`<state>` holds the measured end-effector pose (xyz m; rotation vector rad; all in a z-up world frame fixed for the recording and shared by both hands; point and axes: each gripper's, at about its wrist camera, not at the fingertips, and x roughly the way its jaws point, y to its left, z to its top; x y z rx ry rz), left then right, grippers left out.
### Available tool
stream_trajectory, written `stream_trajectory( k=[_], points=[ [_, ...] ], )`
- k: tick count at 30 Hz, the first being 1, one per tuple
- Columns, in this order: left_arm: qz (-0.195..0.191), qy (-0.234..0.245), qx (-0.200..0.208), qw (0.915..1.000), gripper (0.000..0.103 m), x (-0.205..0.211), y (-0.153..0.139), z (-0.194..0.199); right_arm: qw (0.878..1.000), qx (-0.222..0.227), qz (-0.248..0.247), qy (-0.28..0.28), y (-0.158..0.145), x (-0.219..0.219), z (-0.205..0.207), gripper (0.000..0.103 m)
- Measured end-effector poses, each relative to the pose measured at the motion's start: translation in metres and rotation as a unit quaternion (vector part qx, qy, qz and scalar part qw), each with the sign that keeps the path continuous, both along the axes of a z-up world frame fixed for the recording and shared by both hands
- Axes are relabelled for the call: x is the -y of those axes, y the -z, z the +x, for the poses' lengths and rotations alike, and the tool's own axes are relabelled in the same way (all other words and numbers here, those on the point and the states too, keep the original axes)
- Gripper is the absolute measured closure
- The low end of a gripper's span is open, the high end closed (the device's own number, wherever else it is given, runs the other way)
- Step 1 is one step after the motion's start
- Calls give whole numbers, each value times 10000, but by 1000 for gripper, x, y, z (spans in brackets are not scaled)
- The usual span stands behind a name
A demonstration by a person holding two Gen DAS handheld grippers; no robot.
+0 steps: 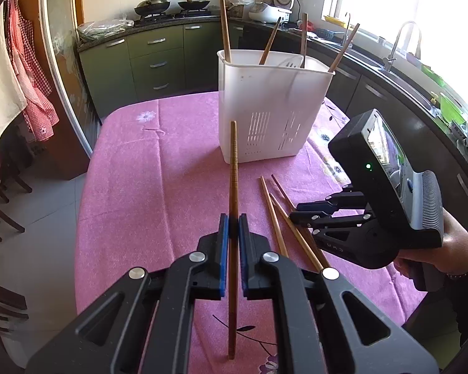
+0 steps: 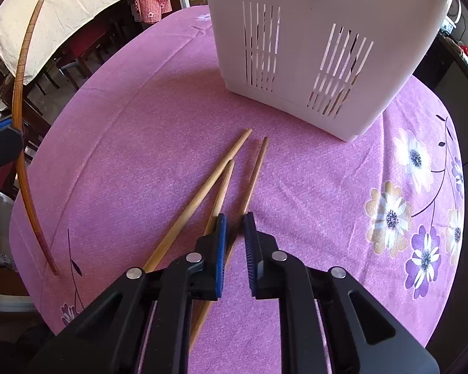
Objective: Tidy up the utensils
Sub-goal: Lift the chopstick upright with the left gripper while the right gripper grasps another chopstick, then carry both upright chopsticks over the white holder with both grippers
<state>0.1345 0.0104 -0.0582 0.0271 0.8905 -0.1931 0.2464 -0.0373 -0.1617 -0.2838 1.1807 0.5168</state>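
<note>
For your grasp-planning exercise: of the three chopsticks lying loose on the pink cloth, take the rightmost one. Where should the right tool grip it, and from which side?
Grip the rightmost chopstick on its bare far half, coming down from above with the right tool, fingers straddling it. It lies flat, so only a top approach fits. Nearer the tool it crowds the middle chopstick.
</note>
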Motion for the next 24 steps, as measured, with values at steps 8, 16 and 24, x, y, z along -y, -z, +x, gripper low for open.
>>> stream_trajectory(
  k=[8, 16, 24],
  points=[
    [7, -4, -2, 10000, 97, 0, 0, -1, 9997, -20, 227, 99, -1, 12, -6, 96],
    [12, -24, 36, 10000, 97, -2, -3, -2, 9966, 259, 769, 136, -36, 58, -26, 96],
    [39, -14, 101, 9999, 97, -2, -9, -6, 9870, 903, 1315, 188, -92, 101, -68, 97]
  ],
)
